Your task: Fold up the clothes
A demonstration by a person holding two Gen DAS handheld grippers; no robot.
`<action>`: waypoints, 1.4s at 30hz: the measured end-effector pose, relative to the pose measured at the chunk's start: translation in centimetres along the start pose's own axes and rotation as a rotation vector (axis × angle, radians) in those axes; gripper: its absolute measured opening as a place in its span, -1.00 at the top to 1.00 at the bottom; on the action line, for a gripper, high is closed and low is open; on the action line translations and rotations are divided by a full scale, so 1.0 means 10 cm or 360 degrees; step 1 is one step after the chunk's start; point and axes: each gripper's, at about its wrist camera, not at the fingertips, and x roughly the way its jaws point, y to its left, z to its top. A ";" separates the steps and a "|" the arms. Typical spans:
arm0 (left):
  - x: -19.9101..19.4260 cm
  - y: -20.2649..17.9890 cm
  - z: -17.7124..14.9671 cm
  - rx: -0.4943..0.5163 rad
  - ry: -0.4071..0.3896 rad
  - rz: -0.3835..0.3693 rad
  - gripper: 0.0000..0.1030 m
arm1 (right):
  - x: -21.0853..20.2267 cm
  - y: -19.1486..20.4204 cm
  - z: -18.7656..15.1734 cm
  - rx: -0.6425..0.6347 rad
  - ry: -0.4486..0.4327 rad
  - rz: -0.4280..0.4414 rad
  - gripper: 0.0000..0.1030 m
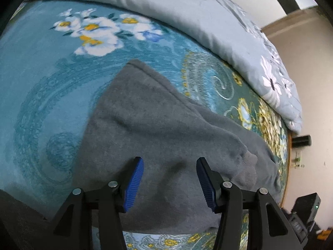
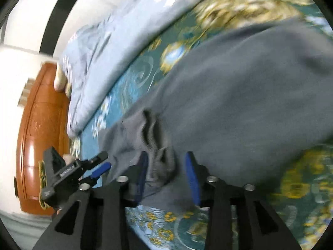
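Both jaws spread over the grey garment (image 1: 158,125) on the floral blanket (image 1: 41,73), pinching nothing.

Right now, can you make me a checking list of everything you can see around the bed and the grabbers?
Surface: teal flowered bedspread, mostly bare.
Job's things: one grey sweatshirt lying spread on it, a ribbed cuff folded over its body.
Clutter: pale blue quilt bunched along the far edge.
Grippers: left gripper open above the sweatshirt, nothing between its blue pads. Right gripper open, with a rumpled bit of grey cloth between its pads; the picture is too blurred to tell if they pinch it.
Cables: nothing seen.
Surroundings: brown wooden headboard, pale wall, dark box with a small green light on the floor.
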 end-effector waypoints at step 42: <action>-1.66 0.42 -0.10 -0.0189 -0.0584 -0.0499 -0.11 | -0.54 1.63 0.27 -0.0225 -0.0391 0.0303 0.52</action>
